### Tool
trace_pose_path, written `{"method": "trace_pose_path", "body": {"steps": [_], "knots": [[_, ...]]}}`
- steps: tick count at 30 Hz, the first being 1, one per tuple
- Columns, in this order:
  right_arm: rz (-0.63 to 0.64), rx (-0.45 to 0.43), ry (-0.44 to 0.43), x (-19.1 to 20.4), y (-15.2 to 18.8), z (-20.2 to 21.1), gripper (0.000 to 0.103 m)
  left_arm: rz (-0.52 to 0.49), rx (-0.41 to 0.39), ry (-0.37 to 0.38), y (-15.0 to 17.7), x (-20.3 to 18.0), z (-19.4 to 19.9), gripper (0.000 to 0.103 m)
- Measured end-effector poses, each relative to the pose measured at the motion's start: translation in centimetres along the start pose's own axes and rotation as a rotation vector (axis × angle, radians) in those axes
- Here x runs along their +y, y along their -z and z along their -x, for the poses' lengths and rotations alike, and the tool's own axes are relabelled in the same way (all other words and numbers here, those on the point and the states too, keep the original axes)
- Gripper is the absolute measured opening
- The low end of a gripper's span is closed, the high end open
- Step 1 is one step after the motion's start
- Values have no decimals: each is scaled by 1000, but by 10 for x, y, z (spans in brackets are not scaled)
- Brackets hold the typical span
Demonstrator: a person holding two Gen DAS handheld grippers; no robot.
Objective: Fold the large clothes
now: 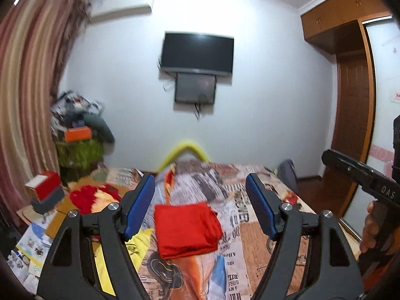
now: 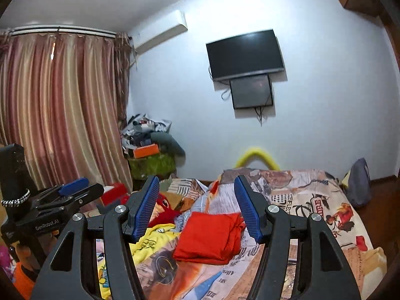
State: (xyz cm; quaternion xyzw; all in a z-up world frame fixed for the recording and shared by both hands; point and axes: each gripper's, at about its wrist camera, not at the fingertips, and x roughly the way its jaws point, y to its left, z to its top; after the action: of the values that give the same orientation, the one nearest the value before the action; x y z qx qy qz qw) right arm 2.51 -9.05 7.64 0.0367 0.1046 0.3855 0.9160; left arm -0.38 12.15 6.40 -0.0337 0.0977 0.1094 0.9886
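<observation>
left gripper [image 1: 200,195]: jaws spread, nothing between them | right gripper [image 2: 197,205]: jaws spread, nothing between them | red garment [image 1: 186,227]: folded, lying on the patterned bedspread [image 1: 250,225], apart from both grippers | yellow garment [image 2: 150,242]: crumpled just beside it on the left

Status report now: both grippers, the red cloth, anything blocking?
Left gripper open, empty. Right gripper open, empty. Red cloth folded, lying on the bed, not held. Yellow garment beside it, unfolded; nothing blocking.
</observation>
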Motion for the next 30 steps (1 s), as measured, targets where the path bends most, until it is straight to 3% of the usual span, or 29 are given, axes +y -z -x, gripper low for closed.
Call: {"method": "trace_pose_path", "body": {"steps": [4,6,8,10,12,14,20,30], "knots": [[20,-9,18,11,10,14,62,-56,-57,-59,14,-15,30,74],[34,-19,44,13,15,15,70,-71,-63,-73,20,-20,35,74],[59,-32,71,19,18,18,70,-70,-57,-72,25,-24,38,77],[73,-31,83,22,20,18,79,-65,-55,-78,30,-26,38,87],[76,-32,117,25,21,18,97,-55,-63,-79,32,-26,40,97],[78,-50,178,26,24,20,103,-54,-73,-93,34,-27,42,101],[113,-49,230,34,26,13,103,-50,-56,-83,38,-29,44,102],[90,-23,211,39,37,14,103,-60,-35,-94,46,-36,42,102]]}}
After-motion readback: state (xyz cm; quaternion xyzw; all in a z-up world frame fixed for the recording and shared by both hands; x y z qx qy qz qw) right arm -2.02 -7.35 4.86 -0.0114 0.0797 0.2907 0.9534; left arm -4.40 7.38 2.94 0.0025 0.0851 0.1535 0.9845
